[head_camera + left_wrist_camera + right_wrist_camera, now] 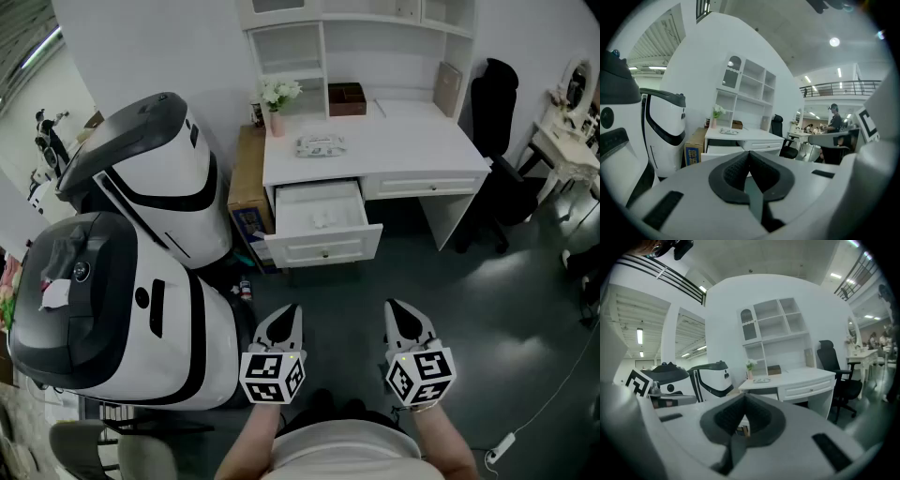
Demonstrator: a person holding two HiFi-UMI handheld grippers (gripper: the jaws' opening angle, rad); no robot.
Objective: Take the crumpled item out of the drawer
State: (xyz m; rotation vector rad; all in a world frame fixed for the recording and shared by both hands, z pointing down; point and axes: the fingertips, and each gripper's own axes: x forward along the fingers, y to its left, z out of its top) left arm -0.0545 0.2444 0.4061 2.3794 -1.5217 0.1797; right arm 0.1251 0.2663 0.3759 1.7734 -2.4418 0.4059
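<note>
Lying in the open drawer (323, 249) of the white desk (403, 141), the crumpled item (322, 219) is a small pale wad on the drawer's white bottom, near its middle. The drawer is pulled out from the desk's left half, toward the person.

Both tools are held well short of the desk, over the dark floor in front of it, with the drawer's front panel between them and the wad. The left hand-held gripper (292, 309) points at the desk roughly in line with the drawer. The right hand-held gripper (392, 306) sits beside it, off toward the desk's right half. Neither touches the drawer or the wad.

In the left gripper view the left hand-held gripper (749, 154) has its jaws pressed together with nothing between them, and the desk (740, 134) stands far ahead. In the right gripper view the right hand-held gripper (744, 397) is likewise closed and empty.

On the desk top a flat packet (321, 145) lies above the drawer, and a vase of white flowers (277, 98) stands at the desk's back left corner.
</note>
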